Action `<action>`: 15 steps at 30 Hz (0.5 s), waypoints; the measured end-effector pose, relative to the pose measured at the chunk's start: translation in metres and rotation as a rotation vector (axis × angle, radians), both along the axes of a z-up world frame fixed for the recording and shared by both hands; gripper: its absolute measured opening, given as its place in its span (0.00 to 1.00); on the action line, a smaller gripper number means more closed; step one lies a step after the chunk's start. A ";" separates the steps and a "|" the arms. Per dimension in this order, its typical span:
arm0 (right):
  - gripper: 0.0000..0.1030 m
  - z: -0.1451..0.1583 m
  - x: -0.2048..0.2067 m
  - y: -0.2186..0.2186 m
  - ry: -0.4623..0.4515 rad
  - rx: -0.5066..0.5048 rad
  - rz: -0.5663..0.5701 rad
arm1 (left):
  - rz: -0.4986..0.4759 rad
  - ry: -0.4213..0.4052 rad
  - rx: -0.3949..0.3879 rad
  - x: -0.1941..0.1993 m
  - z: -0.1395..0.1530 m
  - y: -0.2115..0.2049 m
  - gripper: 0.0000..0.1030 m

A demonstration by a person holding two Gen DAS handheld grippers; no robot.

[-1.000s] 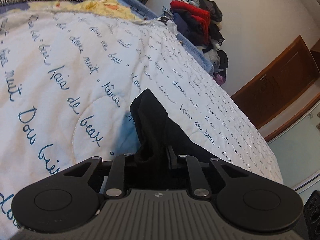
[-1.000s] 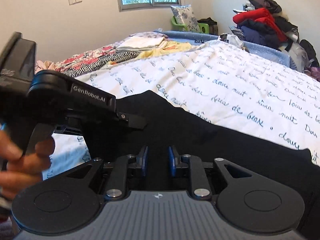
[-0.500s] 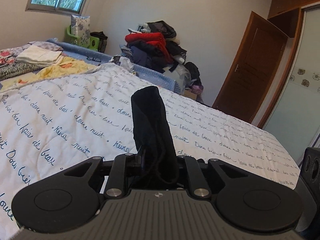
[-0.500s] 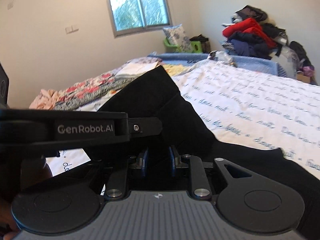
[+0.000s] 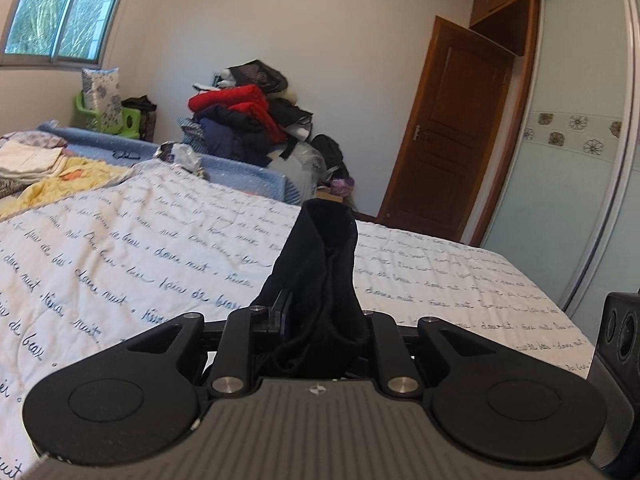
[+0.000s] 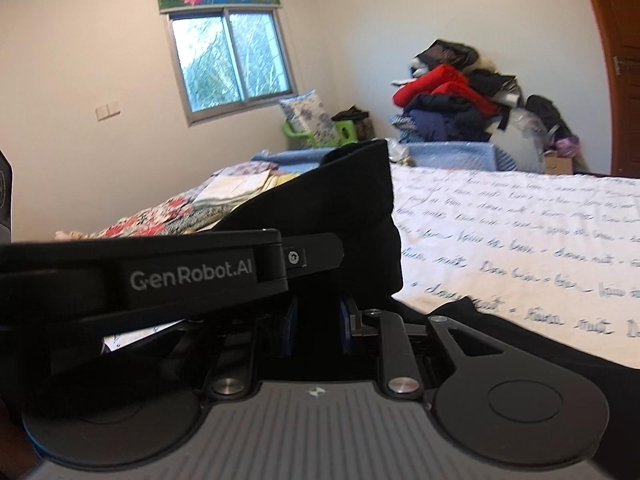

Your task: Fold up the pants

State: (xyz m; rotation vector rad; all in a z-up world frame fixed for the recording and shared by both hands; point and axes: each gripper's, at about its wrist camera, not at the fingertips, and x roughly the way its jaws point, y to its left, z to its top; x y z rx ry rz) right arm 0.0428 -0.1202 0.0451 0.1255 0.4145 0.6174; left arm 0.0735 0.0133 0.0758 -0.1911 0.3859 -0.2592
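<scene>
The black pants (image 5: 320,264) are lifted above the bed. In the left wrist view my left gripper (image 5: 320,316) is shut on a bunched end of them, and the cloth stands up past the fingertips. In the right wrist view my right gripper (image 6: 318,320) is shut on another part of the black pants (image 6: 344,208), whose folded edge rises ahead of the jaws. More black cloth trails to the lower right over the bed. The other gripper's black body (image 6: 160,280) crosses the left of that view, close beside my right one.
A white quilt with blue script (image 5: 120,248) covers the bed. Folded laundry (image 5: 28,160) lies at its far left. A heap of clothes (image 5: 248,120) stands past the bed by the wall. A wooden door (image 5: 448,128) and a sliding wardrobe panel (image 5: 568,160) are on the right.
Both grippers have risen and tilted up with the pants, so the views now show the room's walls and window instead of mostly quilt. The left gripper has rolled level.
</scene>
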 end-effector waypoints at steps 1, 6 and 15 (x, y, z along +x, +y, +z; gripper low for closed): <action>0.21 0.001 -0.002 -0.006 -0.006 0.004 -0.009 | -0.011 -0.008 0.002 -0.002 0.002 -0.006 0.22; 0.21 0.005 -0.012 -0.027 -0.034 0.012 -0.062 | -0.065 -0.037 0.010 -0.004 0.006 -0.031 0.24; 0.21 0.002 -0.022 -0.075 -0.038 0.063 -0.158 | -0.178 -0.067 0.031 -0.005 0.003 -0.085 0.25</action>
